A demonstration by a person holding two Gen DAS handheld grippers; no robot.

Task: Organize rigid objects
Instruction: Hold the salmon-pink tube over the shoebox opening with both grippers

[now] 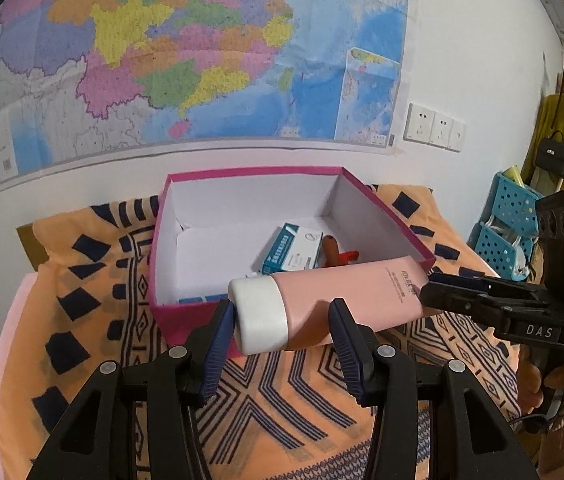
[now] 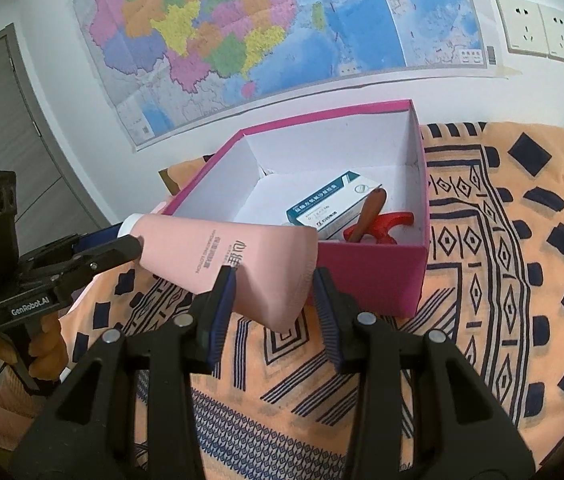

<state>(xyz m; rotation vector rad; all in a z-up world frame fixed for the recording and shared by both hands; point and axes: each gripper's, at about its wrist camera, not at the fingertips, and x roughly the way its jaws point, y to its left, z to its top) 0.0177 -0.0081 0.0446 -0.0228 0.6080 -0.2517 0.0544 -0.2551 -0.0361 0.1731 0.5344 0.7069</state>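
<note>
Nearest in each wrist view are the tools themselves. The left tool (image 1: 282, 328) has its blue pads at the white cap end of the pink lotion tube (image 1: 337, 300); one pad touches the cap, but the other seems to stand a little clear, so I cannot tell whether it truly clamps. The right tool (image 2: 274, 300) is closed on the tube's flat crimped tail, with both pads pressed to it. The tube hangs level between them, above the patterned orange cloth (image 2: 501, 280) on the tabletop and just at the near wall of the magenta box (image 2: 365, 280), not yet inside. Beyond it, in the box, lie a teal-and-white medicine carton (image 2: 333, 200) and a red-and-brown handled thing (image 2: 377, 220), which I cannot identify. The risk, as I judge it, is the soft tail folding or slipping from the right pads if the two hands move unevenly, dropping that end onto the box rim or tipping the light card box. The smooth cap could also slide from the left tool. A blue item at the box's near inner corner is mostly hidden by the wall and tube, and the tabletop under the cloth is unseen.
</note>
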